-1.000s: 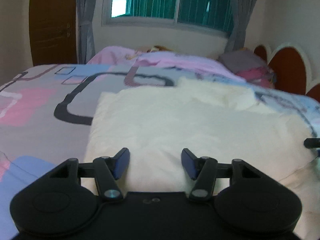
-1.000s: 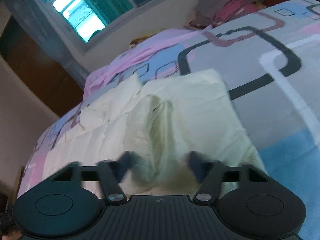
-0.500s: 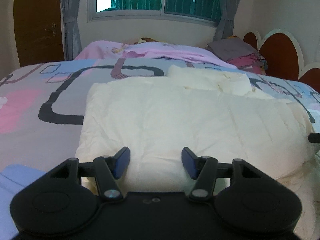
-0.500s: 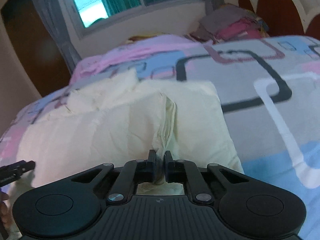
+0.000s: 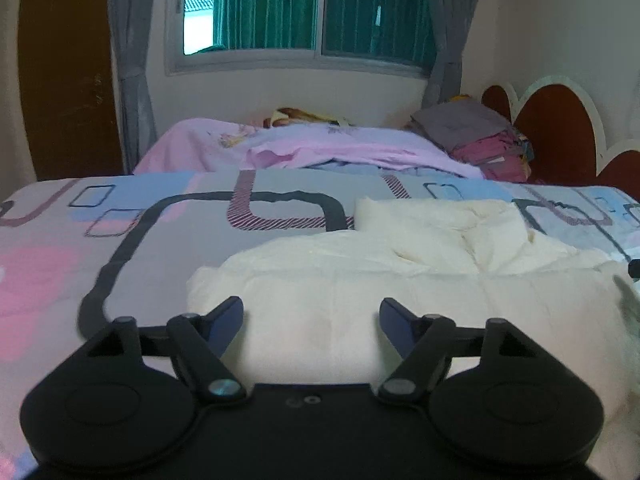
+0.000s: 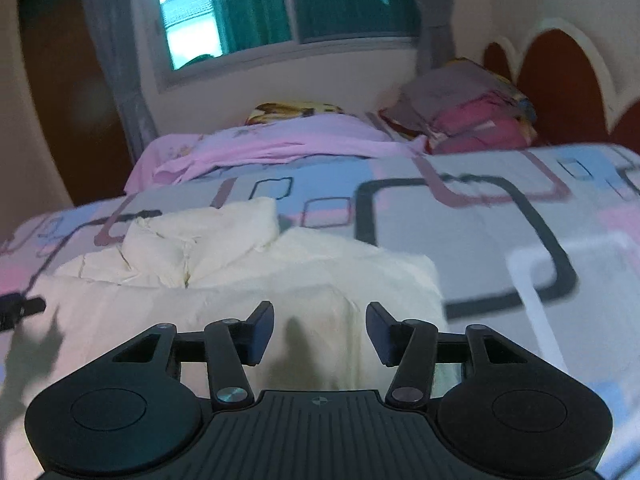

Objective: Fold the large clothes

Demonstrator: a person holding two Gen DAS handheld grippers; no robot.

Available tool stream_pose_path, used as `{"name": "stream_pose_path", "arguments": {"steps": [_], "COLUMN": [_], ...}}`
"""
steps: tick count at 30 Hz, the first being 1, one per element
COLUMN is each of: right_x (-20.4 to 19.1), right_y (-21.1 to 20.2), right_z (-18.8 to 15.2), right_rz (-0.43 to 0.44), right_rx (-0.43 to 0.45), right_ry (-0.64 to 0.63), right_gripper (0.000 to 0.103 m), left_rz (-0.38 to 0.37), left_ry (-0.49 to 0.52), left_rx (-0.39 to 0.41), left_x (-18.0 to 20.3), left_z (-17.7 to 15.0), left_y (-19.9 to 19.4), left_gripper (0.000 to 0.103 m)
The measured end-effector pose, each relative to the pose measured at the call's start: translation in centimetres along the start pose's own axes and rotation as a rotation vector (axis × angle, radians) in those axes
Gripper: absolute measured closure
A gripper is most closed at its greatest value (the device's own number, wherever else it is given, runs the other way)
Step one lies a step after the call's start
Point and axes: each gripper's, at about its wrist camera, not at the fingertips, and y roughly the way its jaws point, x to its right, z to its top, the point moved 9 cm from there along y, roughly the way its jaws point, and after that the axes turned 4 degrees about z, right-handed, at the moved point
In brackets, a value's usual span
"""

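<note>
Cream garment (image 5: 360, 280), patterned bedspread (image 5: 160, 232), pink blanket (image 5: 320, 148)

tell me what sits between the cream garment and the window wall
Bare patterned bedspread, then a pink blanket heaped at the far edge, clearest in the left wrist view beyond the cream garment.

Cream garment (image 5: 400, 280) on patterned bed (image 5: 180, 232)
</note>
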Motion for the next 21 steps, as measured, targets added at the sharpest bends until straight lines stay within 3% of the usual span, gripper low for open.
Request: {"name": "stream_pose_path", "arguments": {"steps": [6, 14, 17, 21], "right_x": [0.7, 1.2, 1.4, 0.8], "right_y": [5.4, 7.4, 5.8, 1.4], "right_z": [-1.8, -3.4, -2.3, -1.5], "right_rz": [-0.041, -0.045, -0.075, -0.054], "right_rx": [-0.095, -0.107, -0.076, 0.001], "right_ry": [-0.061, -0.066, -0.05, -0.014], "right_gripper": [0.055, 0.054, 0.054, 0.051], "left_rz": [0.005, 0.007, 0.036, 0.012], "left_ry": [0.01, -0.002, 0.002, -0.021], "left_rx": [-0.088, -0.075, -0.077, 0.035], "left_x": [-1.4, -2.4, -2.7, -2.1], "left_z": [-1.5, -2.8, -2.1, -1.0], "left_y": [4.3, 5.2, 4.2, -1.0], "left_gripper": [0.029, 0.026, 0.028, 0.023]}}
